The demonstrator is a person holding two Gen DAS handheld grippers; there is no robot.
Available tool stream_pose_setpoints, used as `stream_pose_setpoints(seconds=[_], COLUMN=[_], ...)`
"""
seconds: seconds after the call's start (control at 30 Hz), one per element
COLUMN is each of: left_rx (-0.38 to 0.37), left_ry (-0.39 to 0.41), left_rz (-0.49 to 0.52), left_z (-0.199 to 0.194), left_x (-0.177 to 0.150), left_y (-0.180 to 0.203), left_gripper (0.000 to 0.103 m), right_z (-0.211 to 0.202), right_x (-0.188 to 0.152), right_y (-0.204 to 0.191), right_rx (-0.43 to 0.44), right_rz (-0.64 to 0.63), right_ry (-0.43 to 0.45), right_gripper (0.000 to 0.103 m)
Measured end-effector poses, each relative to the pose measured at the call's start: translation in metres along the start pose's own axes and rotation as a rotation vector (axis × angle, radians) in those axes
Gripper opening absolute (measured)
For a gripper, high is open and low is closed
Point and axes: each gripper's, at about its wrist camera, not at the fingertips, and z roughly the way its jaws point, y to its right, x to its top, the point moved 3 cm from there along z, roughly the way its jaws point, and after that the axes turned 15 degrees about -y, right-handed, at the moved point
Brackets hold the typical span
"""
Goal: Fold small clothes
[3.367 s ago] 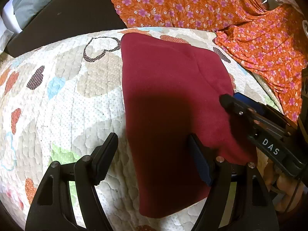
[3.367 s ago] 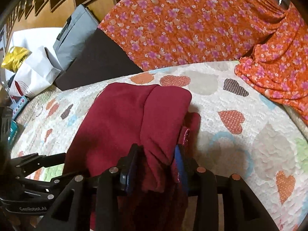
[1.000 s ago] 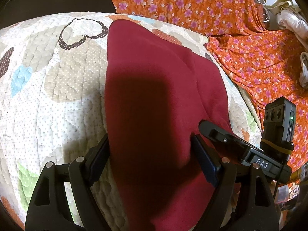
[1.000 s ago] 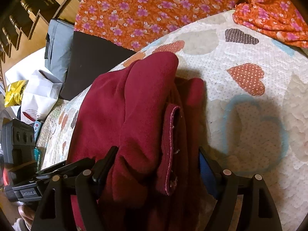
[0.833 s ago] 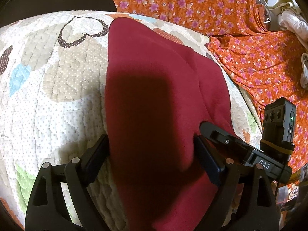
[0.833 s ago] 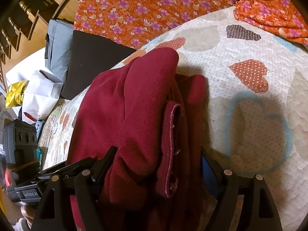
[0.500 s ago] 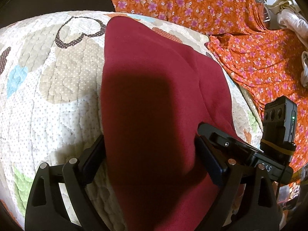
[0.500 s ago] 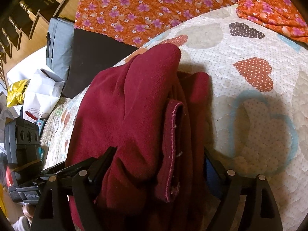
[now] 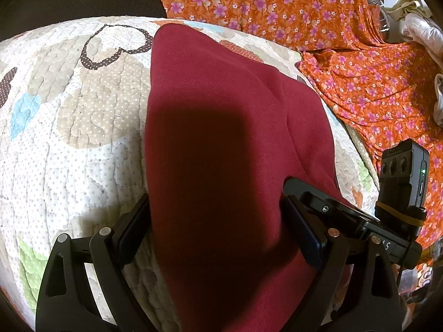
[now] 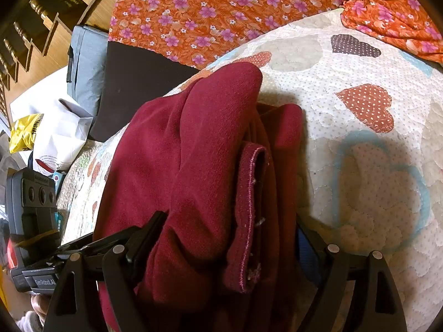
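A folded dark red garment (image 9: 216,127) lies on a heart-patterned quilt (image 9: 69,116). My left gripper (image 9: 218,229) is open, its fingers wide apart on either side of the garment's near end. In the right wrist view the garment (image 10: 193,149) shows stacked layers with a stitched hem. My right gripper (image 10: 229,246) is open too, its fingers straddling the bundled edge of the cloth. The right gripper's body (image 9: 360,221) shows at the garment's right side in the left wrist view. The left gripper's body (image 10: 38,215) shows at the left of the right wrist view.
Orange flowered fabric (image 9: 373,77) lies along the far and right sides of the quilt and also shows in the right wrist view (image 10: 221,8). A dark cushion (image 10: 133,83), a grey bag (image 10: 85,61) and white and yellow bags (image 10: 55,135) sit at the left.
Since 3.4 s ago the right gripper has opened from its pinch on the cloth. Both grippers have pushed forward, so the garment's near end now lies between their open fingers.
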Motion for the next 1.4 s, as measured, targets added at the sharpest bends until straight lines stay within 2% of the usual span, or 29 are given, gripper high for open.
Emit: stream_pose_setpoints(seconds=[0.2, 0.3, 0.4, 0.53, 0.6, 0.67, 0.73, 0.83, 0.9, 0.97, 1.03, 1.07, 1.13, 1.17, 1.23, 1.3, 1.37, 1.4], left_rx=[-0.002, -0.007, -0.016, -0.055, -0.063, -0.055, -0.047, -0.012, 0.041, 0.072, 0.087, 0.100, 0.065, 0.073, 0.158, 0.229, 0.235, 0.238], left_ry=[0.003, 0.011, 0.019, 0.022, 0.038, 0.093, 0.105, 0.129, 0.101, 0.045, -0.012, -0.046, -0.041, -0.030, 0.032, 0.103, 0.110, 0.102], left_rz=[0.002, 0.009, 0.019, 0.003, -0.005, -0.009, -0.023, -0.031, -0.048, -0.081, -0.098, -0.113, -0.133, -0.132, -0.098, -0.065, -0.046, -0.043], left_z=[0.000, 0.000, -0.004, -0.020, -0.038, -0.067, -0.086, -0.117, -0.126, -0.119, -0.105, -0.096, -0.097, -0.102, -0.122, -0.134, -0.132, -0.127], left_x=[0.001, 0.000, -0.001, -0.003, -0.006, -0.013, -0.021, -0.043, -0.060, -0.079, -0.090, -0.096, -0.103, -0.104, -0.105, -0.105, -0.104, -0.103], left_y=[-0.002, -0.001, 0.000, -0.005, -0.005, -0.008, -0.012, -0.024, -0.041, -0.060, -0.074, -0.083, -0.093, -0.093, -0.087, -0.080, -0.075, -0.076], left_gripper=[0.093, 0.093, 0.082, 0.062, 0.060, 0.060, 0.060, 0.060, 0.060, 0.060, 0.060, 0.061, 0.064, 0.064, 0.064, 0.064, 0.064, 0.064], right_z=[0.000, -0.002, -0.006, -0.019, -0.027, -0.033, -0.035, -0.032, -0.022, -0.012, 0.002, 0.012, 0.023, 0.019, 0.002, -0.022, -0.036, -0.040], right_x=[0.000, -0.002, -0.005, -0.006, -0.007, -0.010, -0.013, -0.019, -0.026, -0.035, -0.046, -0.052, -0.060, -0.062, -0.059, -0.055, -0.054, -0.052], right_y=[0.000, -0.002, -0.009, -0.022, -0.035, -0.053, -0.072, -0.095, -0.110, -0.124, -0.130, -0.130, -0.126, -0.127, -0.130, -0.138, -0.150, -0.158], right_rx=[0.001, -0.007, -0.037, -0.047, -0.040, -0.009, 0.018, 0.107, 0.178, 0.199, 0.158, 0.099, 0.012, 0.019, -0.003, -0.047, -0.104, -0.133], right_rz=[-0.003, -0.006, -0.027, -0.051, -0.080, -0.121, -0.149, -0.158, -0.161, -0.172, -0.178, -0.177, -0.182, -0.186, -0.185, -0.214, -0.266, -0.310], right_ry=[0.002, 0.013, 0.038, 0.075, 0.084, 0.083, 0.076, 0.061, 0.020, -0.027, -0.070, -0.100, -0.141, -0.142, -0.107, -0.032, 0.018, 0.035], right_gripper=[0.084, 0.081, 0.071, 0.056, 0.053, 0.052, 0.052, 0.052, 0.051, 0.051, 0.052, 0.052, 0.057, 0.057, 0.057, 0.057, 0.057, 0.053])
